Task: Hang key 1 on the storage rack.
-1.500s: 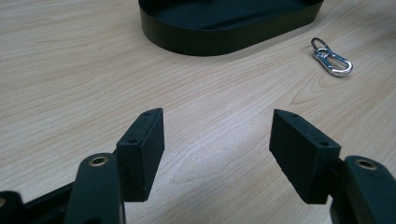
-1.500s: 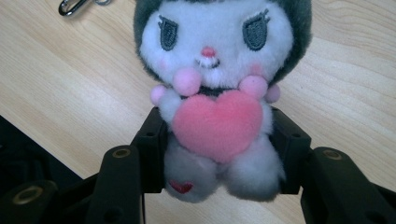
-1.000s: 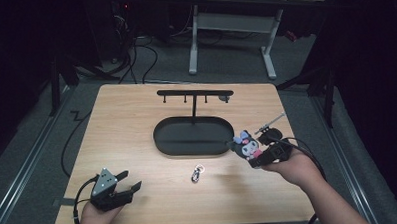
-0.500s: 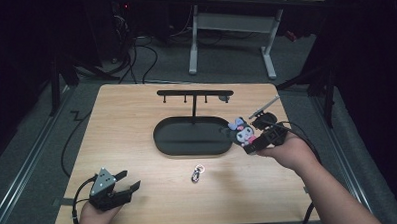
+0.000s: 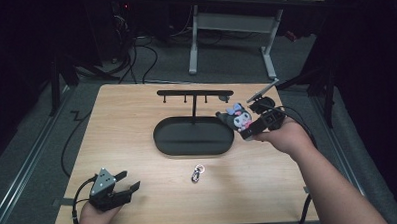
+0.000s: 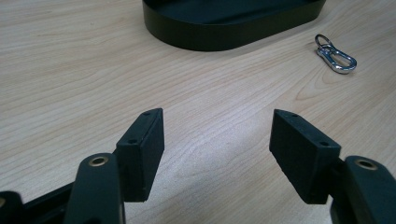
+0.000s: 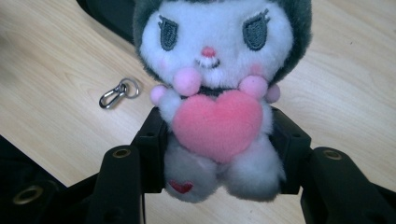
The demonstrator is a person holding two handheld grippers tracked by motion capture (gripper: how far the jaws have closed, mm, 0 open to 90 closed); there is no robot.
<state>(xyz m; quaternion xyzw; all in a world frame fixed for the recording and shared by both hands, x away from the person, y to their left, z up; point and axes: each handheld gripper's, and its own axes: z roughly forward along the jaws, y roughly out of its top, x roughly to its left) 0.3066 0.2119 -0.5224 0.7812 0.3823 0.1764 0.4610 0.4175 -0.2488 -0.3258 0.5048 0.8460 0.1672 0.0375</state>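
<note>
Two grippers, right gripper [image 7: 219, 154] jaws squeezing fluffy plush doll [image 7: 215, 79], left gripper [image 6: 217, 154] jaws apart over woodgrain table [image 6: 70, 70].

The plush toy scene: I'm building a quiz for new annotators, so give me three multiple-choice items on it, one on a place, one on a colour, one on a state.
1. Where does the metal clip lie?
A. on the bare table, in front of the black oval tray
B. inside the tray
C. hung on the rack

2. What colour is the heart on the plush toy?
A. blue
B. pink
C. yellow

3. How does the left gripper stand?
A. shut on the clip
B. shut on the toy
C. open, holding nothing

Answers: 1 A, the clip rests on wood short of the black oval tray. 2 B, the right gripper view shows a pink heart. 3 C, its jaws stand wide apart over bare table; the right gripper holds the toy.
</note>
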